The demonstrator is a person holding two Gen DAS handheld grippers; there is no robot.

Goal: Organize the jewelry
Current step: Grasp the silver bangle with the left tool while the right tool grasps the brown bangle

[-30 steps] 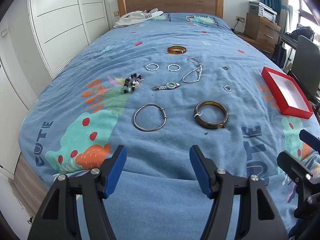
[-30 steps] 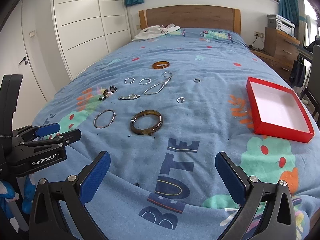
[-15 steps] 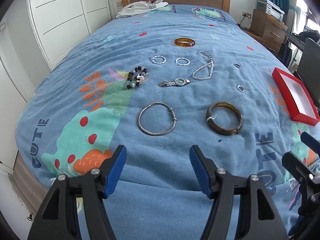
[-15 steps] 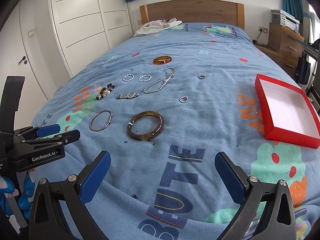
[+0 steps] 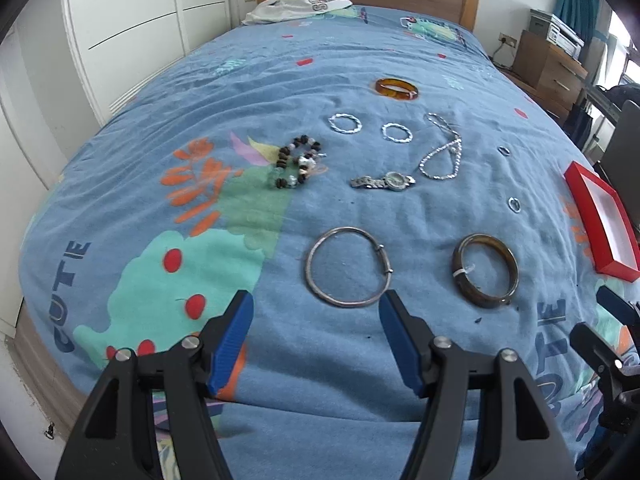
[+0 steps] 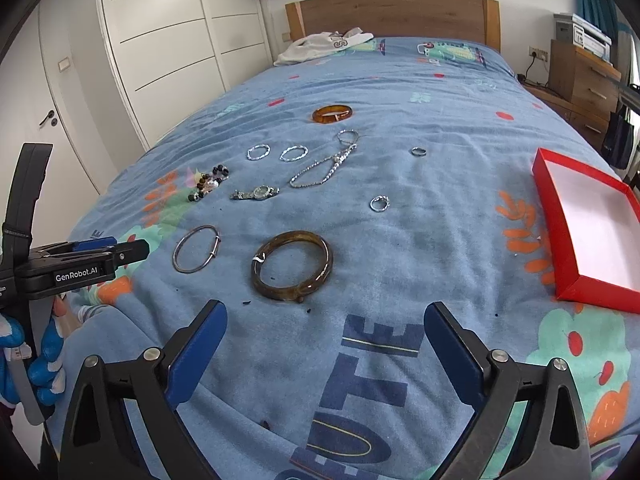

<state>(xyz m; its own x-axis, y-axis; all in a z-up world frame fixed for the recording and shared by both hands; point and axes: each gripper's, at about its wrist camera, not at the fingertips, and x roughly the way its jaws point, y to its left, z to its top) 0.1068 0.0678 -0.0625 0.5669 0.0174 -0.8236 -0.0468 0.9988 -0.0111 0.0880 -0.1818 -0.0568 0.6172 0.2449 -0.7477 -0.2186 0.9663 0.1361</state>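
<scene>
Jewelry lies spread over a blue bedspread. A silver bangle [image 5: 347, 267] sits just beyond my left gripper [image 5: 316, 312], which is open and holds nothing. A brown bangle [image 6: 292, 270] lies just ahead and left of my open, unloaded right gripper [image 6: 325, 324]. Farther off are a watch [image 5: 383, 181], a bead bracelet [image 5: 298, 166], a silver chain [image 5: 442, 156], two twisted silver rings [image 5: 345, 123], two small rings [image 6: 379, 203] and an amber bangle [image 5: 397, 89]. An open red box [image 6: 588, 224] with a white inside rests at the right.
White wardrobe doors [image 6: 160, 52] run along the bed's left side. A wooden headboard [image 6: 392, 16] and white clothing [image 6: 324, 46] mark the far end. A wooden dresser [image 6: 584, 80] stands at the back right. A gloved hand [image 6: 40, 360] holds the left gripper.
Both grippers have moved forward over the bed, so the silver bangle and brown bangle now lie closer to the fingertips. Both stay open.
</scene>
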